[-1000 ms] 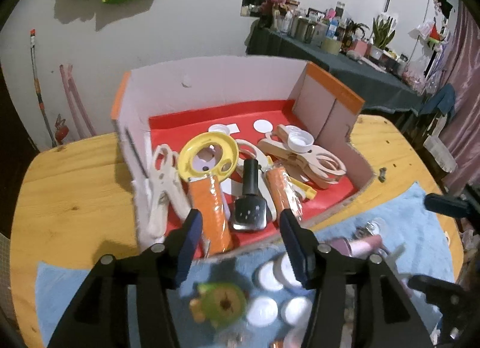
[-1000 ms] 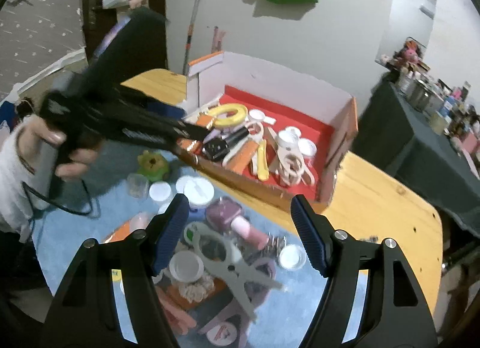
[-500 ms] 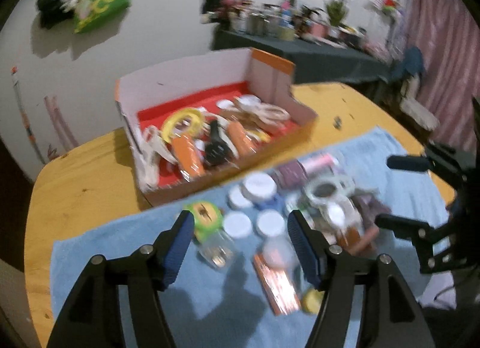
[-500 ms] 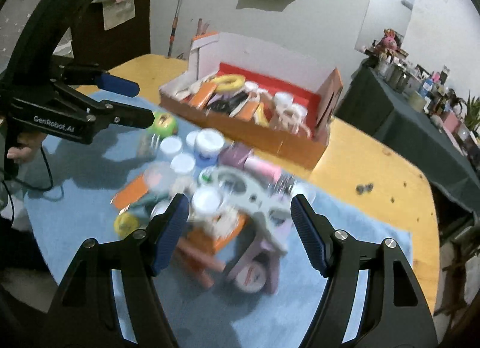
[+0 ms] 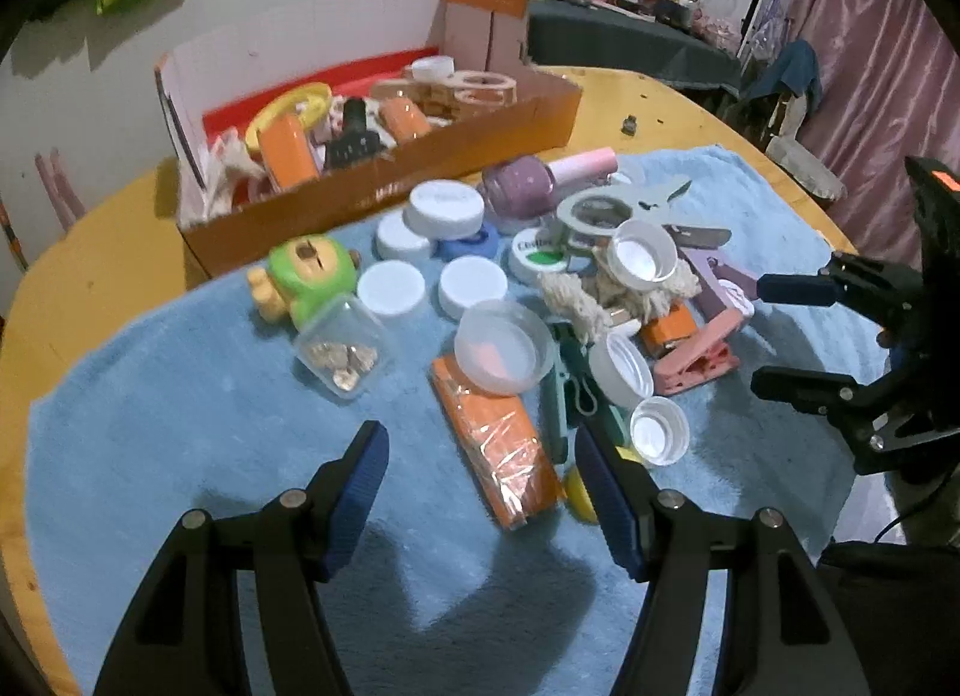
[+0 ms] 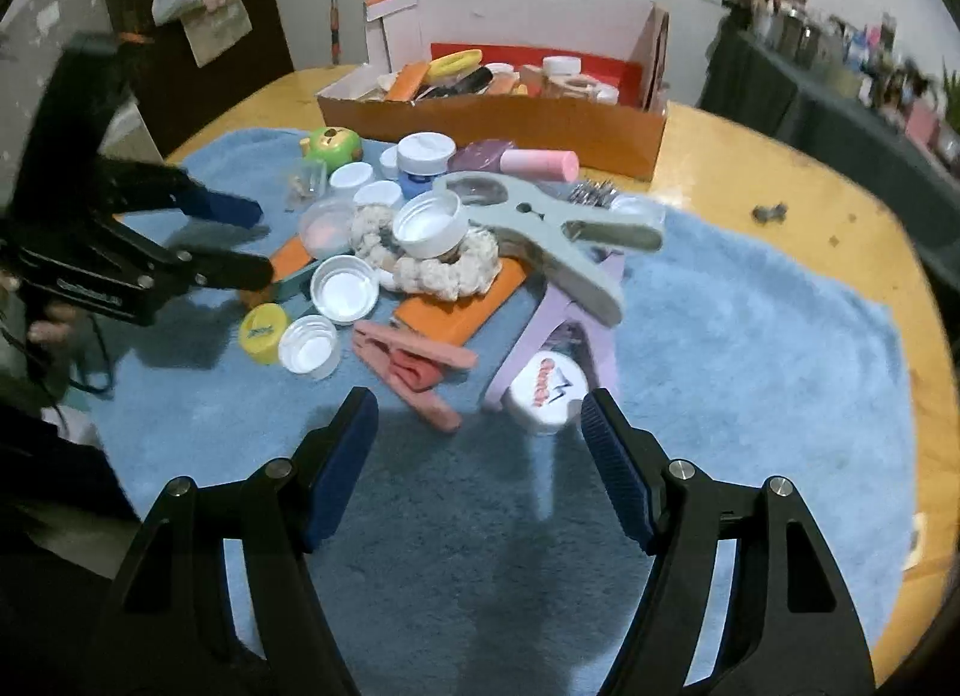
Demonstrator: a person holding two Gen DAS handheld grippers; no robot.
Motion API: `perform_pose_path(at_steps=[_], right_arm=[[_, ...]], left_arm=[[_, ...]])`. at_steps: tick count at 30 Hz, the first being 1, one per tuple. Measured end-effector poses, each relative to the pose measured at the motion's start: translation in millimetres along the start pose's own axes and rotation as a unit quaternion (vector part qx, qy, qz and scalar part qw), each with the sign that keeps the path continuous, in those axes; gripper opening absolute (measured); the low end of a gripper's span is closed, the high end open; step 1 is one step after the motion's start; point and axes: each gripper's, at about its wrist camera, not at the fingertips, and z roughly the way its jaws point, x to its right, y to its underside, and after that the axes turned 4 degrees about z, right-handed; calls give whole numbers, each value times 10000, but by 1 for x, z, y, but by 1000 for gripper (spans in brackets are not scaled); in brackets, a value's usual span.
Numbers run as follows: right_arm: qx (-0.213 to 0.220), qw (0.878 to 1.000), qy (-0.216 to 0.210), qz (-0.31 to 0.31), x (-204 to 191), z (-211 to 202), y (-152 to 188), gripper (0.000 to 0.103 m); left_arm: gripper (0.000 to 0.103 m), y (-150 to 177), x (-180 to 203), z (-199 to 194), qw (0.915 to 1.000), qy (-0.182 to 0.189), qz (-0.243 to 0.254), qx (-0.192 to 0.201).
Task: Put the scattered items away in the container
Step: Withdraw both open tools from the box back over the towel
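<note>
**Kid:** Box (image 5: 384,180) first. Where is it found?

**Helper:** It is set on the wooden table (image 5: 90,288), at the far edge of the blue towel (image 5: 180,456). Many things are already packed inside it on the red floor. A big pile is left out on the towel.

**Kid:** What is seen in the pile?

**Helper:** An orange wrapped packet (image 5: 498,444) is laid closest to the left gripper (image 5: 477,474). A clear round lid (image 5: 504,347) is resting on its far end. White caps, a green toy (image 5: 306,276) and a small clear jar (image 5: 342,351) are spread near it. A pink clip (image 6: 414,366) and a round tin with red writing (image 6: 546,390) are placed just in front of the right gripper (image 6: 477,438).

**Kid:** Are the jaws shut?

**Helper:** No. Both pairs are held apart and nothing is gripped. The packet is lined up with the gap of the left one, but it is not touched yet.

**Kid:** How should the pick be done well?

**Helper:** The packet should be taken across its narrow sides, near the close end, so the lid is not knocked. The wrap looks slippery, so a firm squeeze is likely needed. The pink clip could be taken by the right gripper, and the two grippers should be kept well apart. What is under the yarn bundle (image 6: 432,270) cannot be told, since the view there is blurred.
</note>
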Motion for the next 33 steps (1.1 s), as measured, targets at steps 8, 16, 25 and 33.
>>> perform_pose_path(at_steps=[8, 16, 25, 33], right_arm=[[92, 9976, -529, 433, 17, 3, -2, 69], [161, 9984, 87, 529, 36, 12, -11, 69], [248, 9987, 172, 408, 34, -1, -9, 69], [268, 9979, -470, -359, -18, -9, -5, 69]], left_arm=[[67, 0, -4, 10, 9991, 326, -238, -162], [67, 1, -5, 10, 9990, 331, -244, -181], [67, -1, -3, 11, 9993, 238, -216, -166], [67, -2, -2, 11, 9994, 209, -210, -162]])
